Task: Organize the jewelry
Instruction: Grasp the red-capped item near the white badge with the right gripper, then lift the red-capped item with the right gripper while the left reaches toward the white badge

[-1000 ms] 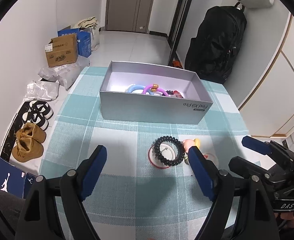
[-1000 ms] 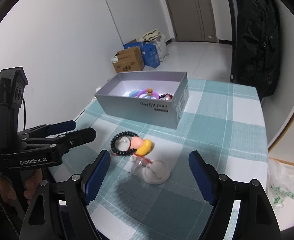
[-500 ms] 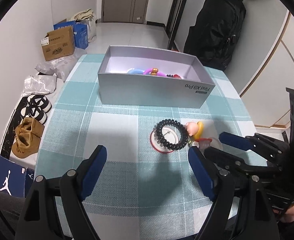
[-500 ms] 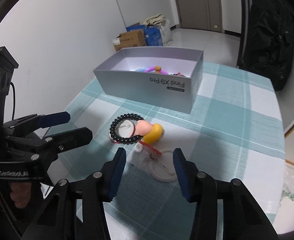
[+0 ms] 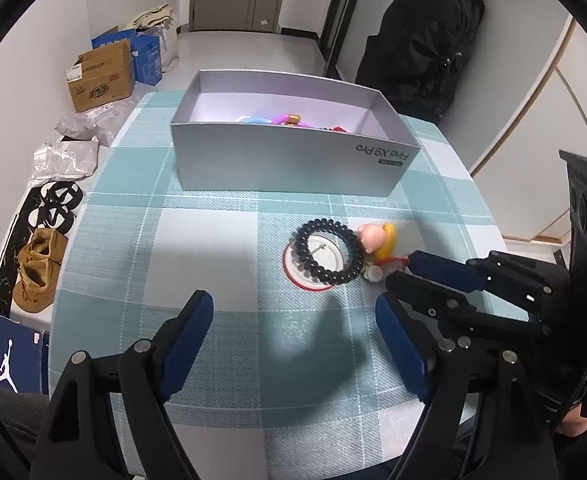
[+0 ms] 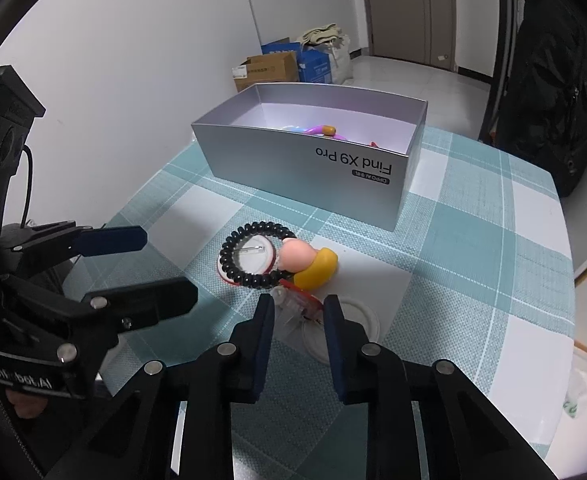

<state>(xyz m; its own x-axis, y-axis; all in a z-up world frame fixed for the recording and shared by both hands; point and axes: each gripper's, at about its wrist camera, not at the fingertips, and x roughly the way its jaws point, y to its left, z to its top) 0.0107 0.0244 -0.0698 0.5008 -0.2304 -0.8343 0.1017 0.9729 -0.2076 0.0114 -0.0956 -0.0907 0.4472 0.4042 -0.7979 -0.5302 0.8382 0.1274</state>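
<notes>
A black bead bracelet (image 5: 329,252) (image 6: 253,256) lies on a round white badge with a red rim (image 5: 313,258). Beside it is a pink and yellow figure (image 5: 377,238) (image 6: 309,264), joined to a clear and red charm (image 6: 297,312). My right gripper (image 6: 298,302) (image 5: 403,268) is closing its jaws on that charm, both pads at its sides. My left gripper (image 5: 293,302) (image 6: 169,268) hangs open over the cloth, just short of the bracelet, holding nothing. The silver box (image 5: 293,160) (image 6: 313,168) behind holds colourful rings.
A white ring-shaped disc (image 6: 353,320) lies under the right fingers. The table has a teal checked cloth (image 5: 213,240). A black backpack (image 5: 421,40) stands behind the table. Cardboard boxes (image 5: 101,76) and shoes (image 5: 37,272) sit on the floor to the left.
The right gripper's jaws have gone from wide to narrow around the charm, after it dipped toward the table. The left gripper stays open and has tilted a little.
</notes>
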